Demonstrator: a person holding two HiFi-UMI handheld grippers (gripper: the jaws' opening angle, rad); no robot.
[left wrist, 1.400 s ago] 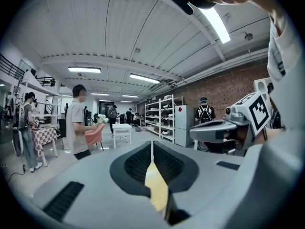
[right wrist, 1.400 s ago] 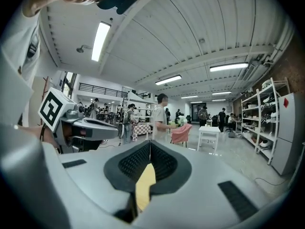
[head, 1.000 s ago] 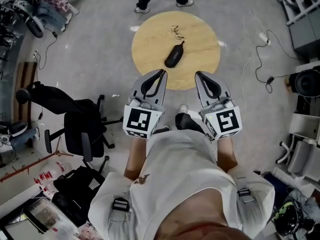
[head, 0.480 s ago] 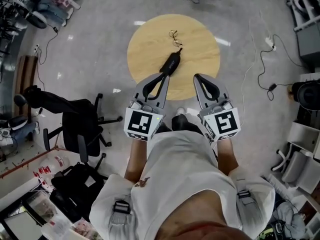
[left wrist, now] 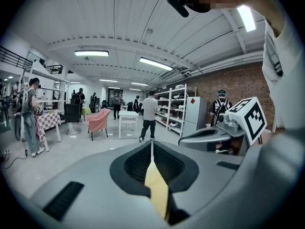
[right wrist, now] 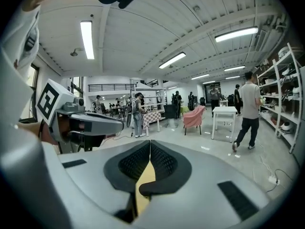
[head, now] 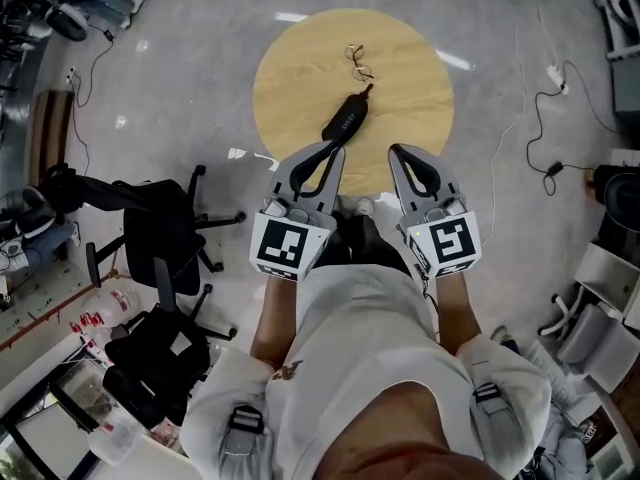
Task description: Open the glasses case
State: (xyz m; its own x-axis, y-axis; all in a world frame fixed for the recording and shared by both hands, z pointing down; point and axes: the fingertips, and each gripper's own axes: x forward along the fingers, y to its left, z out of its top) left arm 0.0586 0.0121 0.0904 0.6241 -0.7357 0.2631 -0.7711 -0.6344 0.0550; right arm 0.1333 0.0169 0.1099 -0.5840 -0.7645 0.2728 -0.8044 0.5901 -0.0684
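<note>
Left tongs (head: pixel 326 150) and right tongs (head: pixel 398 152) closed and empty, you hover just short of the glasses case (head: pixel 346 116); next, likely reach and pin it.

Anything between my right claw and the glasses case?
Nothing. The head view shows only bare wooden table between the right claw and the glasses case.

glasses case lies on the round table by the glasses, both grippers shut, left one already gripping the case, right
No grip yet: the left gripper view shows the left gripper shut on nothing, and the head view shows the glasses case lying free on the round table, beyond its tips. The rest holds.
</note>
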